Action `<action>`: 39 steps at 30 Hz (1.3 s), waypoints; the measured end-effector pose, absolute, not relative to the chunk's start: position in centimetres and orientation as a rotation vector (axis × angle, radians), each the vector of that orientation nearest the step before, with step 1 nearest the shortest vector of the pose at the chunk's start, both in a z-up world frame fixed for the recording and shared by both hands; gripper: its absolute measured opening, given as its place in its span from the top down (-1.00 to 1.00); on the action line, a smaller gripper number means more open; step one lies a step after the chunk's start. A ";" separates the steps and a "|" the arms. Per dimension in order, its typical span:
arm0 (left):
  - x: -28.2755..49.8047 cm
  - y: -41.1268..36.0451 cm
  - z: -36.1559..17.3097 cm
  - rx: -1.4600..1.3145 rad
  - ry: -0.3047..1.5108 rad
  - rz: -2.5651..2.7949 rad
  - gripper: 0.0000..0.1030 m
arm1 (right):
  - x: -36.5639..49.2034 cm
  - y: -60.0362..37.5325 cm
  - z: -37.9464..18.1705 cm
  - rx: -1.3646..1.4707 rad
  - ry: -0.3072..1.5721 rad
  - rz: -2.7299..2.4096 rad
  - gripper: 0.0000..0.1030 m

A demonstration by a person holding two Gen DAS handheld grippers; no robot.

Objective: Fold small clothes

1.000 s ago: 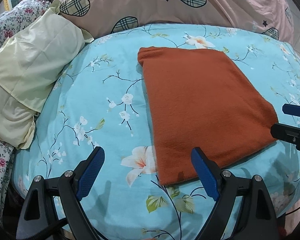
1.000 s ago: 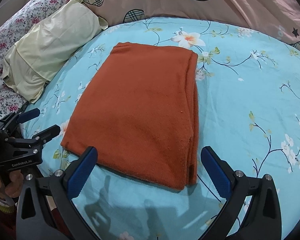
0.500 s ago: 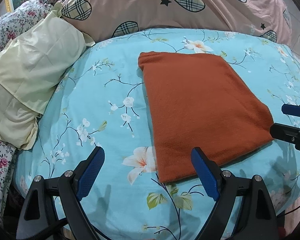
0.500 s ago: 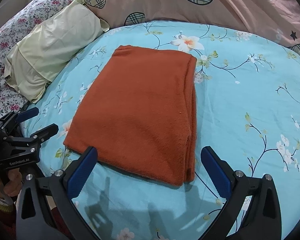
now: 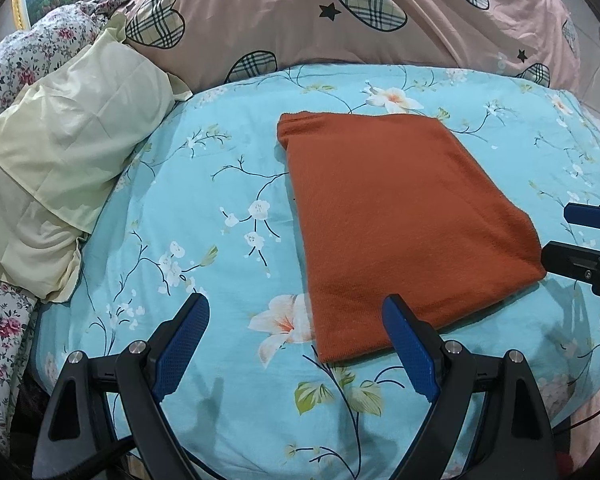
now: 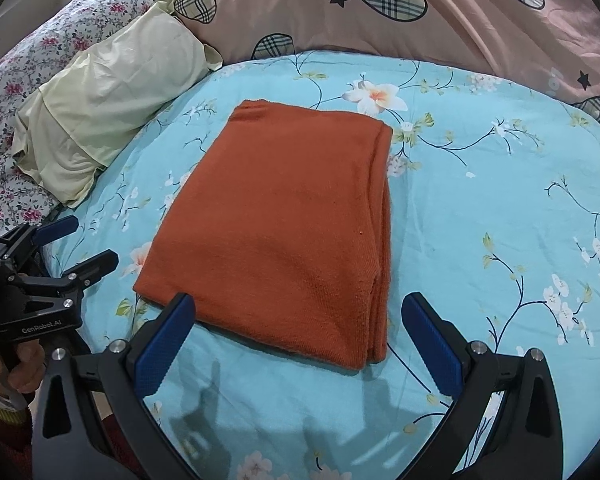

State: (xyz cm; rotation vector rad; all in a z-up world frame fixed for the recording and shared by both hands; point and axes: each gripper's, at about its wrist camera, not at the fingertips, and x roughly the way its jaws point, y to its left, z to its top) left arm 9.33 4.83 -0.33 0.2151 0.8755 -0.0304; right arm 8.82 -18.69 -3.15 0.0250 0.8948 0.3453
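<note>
An orange-brown garment [image 5: 404, 224] lies folded into a flat rectangle on the blue floral bedsheet [image 5: 204, 216]; it also shows in the right wrist view [image 6: 284, 232], with layered edges along its right side. My left gripper [image 5: 296, 332] is open and empty, above the sheet near the garment's near left corner. My right gripper [image 6: 300, 328] is open and empty, just short of the garment's near edge. The right gripper shows at the right edge of the left wrist view [image 5: 580, 236], and the left gripper at the left of the right wrist view [image 6: 64, 244].
A pale yellow pillow [image 5: 52, 176] lies at the left on the bed. A pink quilt with plaid hearts [image 5: 340, 12] is piled along the back. Floral bedding [image 6: 40, 60] is at the far left. The bed edge is near my grippers.
Both grippers have drawn back and a little up from the folded garment, so it looks farther off. The garment has not moved. Both stay open.
</note>
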 end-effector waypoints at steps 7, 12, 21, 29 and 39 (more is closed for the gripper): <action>9.1 4.7 0.0 0.217 0.866 -0.034 -0.73 | 8.5 -18.6 -2.8 0.021 0.885 0.346 -1.00; 9.0 4.7 0.0 0.216 0.864 -0.035 -0.73 | 8.5 -18.6 -2.7 0.019 0.884 0.348 -1.00; 9.1 4.7 0.1 0.218 0.864 -0.035 -0.73 | 8.5 -18.4 -2.7 0.020 0.884 0.347 -1.00; 9.2 4.7 0.3 0.220 0.863 -0.039 -0.73 | 8.4 -18.2 -2.6 0.017 0.886 0.348 -1.00; 9.4 4.5 0.5 0.225 0.856 -0.043 -0.73 | 8.7 -18.1 -2.5 0.015 0.884 0.351 -1.00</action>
